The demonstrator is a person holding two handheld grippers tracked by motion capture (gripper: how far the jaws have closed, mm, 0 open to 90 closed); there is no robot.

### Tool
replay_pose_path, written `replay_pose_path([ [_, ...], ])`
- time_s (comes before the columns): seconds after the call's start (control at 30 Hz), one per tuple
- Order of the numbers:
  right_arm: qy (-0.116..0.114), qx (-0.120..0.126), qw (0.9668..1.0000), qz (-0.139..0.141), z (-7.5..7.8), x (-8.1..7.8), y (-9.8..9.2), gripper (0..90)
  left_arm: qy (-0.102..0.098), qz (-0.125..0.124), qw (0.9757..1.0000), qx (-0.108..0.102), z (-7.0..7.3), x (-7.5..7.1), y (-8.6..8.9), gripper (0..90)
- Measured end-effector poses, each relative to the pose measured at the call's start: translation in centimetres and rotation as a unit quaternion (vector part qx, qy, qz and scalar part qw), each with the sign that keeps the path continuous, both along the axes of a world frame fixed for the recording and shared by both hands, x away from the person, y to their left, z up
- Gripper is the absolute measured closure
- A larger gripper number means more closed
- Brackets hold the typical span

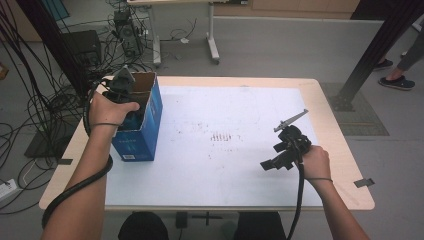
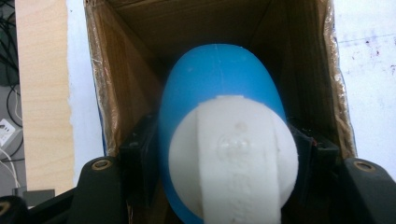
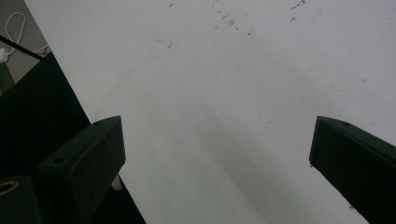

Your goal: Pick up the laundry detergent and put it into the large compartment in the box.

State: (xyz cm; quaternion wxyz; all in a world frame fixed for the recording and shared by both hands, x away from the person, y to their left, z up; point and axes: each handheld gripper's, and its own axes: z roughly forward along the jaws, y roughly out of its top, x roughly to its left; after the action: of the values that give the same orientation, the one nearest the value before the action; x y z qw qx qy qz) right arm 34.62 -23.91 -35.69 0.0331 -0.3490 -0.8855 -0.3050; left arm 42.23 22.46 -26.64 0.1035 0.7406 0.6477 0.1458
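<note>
The left gripper (image 2: pixel 219 154) holds its jaws clamped on a blue bottle (image 2: pixel 219 93) over the open box (image 2: pixel 116 93); lower it straight, clear of the walls. The right gripper (image 3: pixel 217 154) idles, jaws apart

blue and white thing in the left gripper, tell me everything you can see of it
The blue and white thing is a smooth, rounded, plastic-looking body: a blue dome beyond a white round end crossed by a raised white band. It sits inside the open top of the cardboard box, pointing down into it. The left gripper is shut on it, a black jaw at each side.
</note>
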Motion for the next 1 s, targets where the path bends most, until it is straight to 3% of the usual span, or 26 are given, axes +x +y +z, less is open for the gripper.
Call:
replay_pose_path([
  [0.27, -0.001, 0.001, 1.0, 0.001, 0.0, 0.0, 0.1, 3.4, 0.004, 0.004, 1.0, 0.0, -0.1, 0.0, 0.2, 33.9],
  [1.0, -0.003, 0.001, 1.0, 0.003, 0.2, -0.1, 0.4, 3.4, -0.02, 0.007, 0.9996, -0.016, 1.2, -1.0, 0.5, 28.5],
])
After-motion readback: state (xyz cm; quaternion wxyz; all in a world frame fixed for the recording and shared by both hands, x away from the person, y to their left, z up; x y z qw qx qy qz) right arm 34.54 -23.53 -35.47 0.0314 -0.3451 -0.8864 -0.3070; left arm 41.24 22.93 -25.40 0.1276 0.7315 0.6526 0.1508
